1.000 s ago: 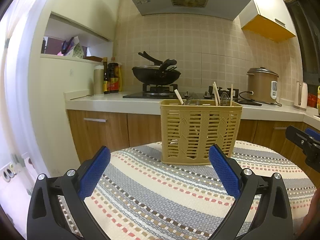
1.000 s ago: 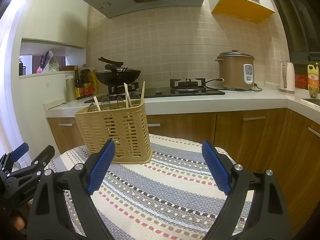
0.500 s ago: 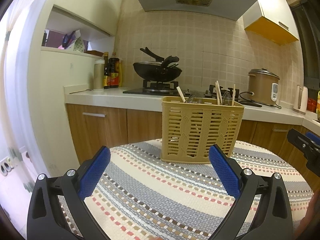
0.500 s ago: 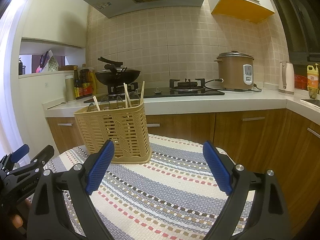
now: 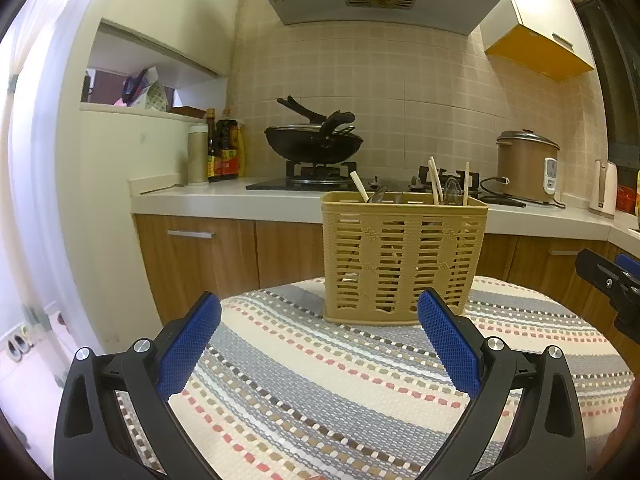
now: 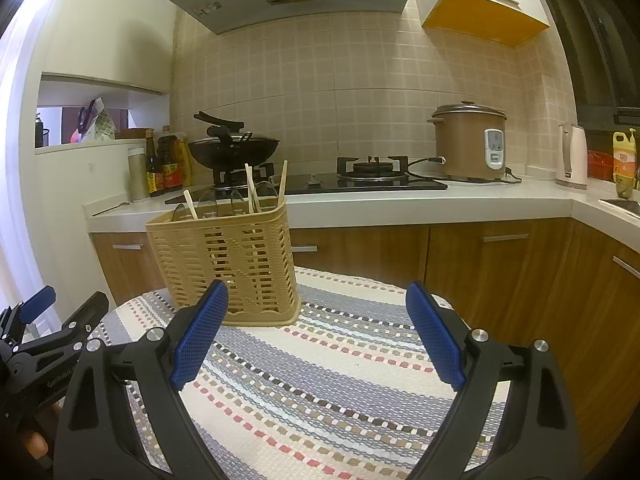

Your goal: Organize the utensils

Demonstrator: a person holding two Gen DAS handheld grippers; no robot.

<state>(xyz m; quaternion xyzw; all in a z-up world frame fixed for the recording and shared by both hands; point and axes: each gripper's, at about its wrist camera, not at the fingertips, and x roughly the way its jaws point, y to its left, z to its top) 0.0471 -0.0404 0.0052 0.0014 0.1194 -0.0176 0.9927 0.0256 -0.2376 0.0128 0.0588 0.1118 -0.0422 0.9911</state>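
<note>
A tan slotted utensil basket [image 5: 404, 258] stands on a round table with a striped woven cloth [image 5: 340, 392]. Wooden chopsticks [image 5: 434, 180] and clear spoons stick up out of it. It also shows in the right wrist view [image 6: 228, 264], with chopsticks [image 6: 251, 188]. My left gripper [image 5: 320, 316] is open and empty, low over the cloth in front of the basket. My right gripper [image 6: 316, 308] is open and empty, to the right of the basket. Each gripper shows at the edge of the other's view.
Behind the table runs a white kitchen counter [image 5: 224, 200] with wooden cabinets, a black wok [image 5: 314, 144] on the hob, sauce bottles [image 5: 222, 148], a brown rice cooker [image 6: 468, 142] and a white kettle [image 6: 572, 156]. The table edge falls away close behind the basket.
Both views have risen and tilted up slightly; the basket sits a little lower in the frames. Both grippers stay open and empty.
</note>
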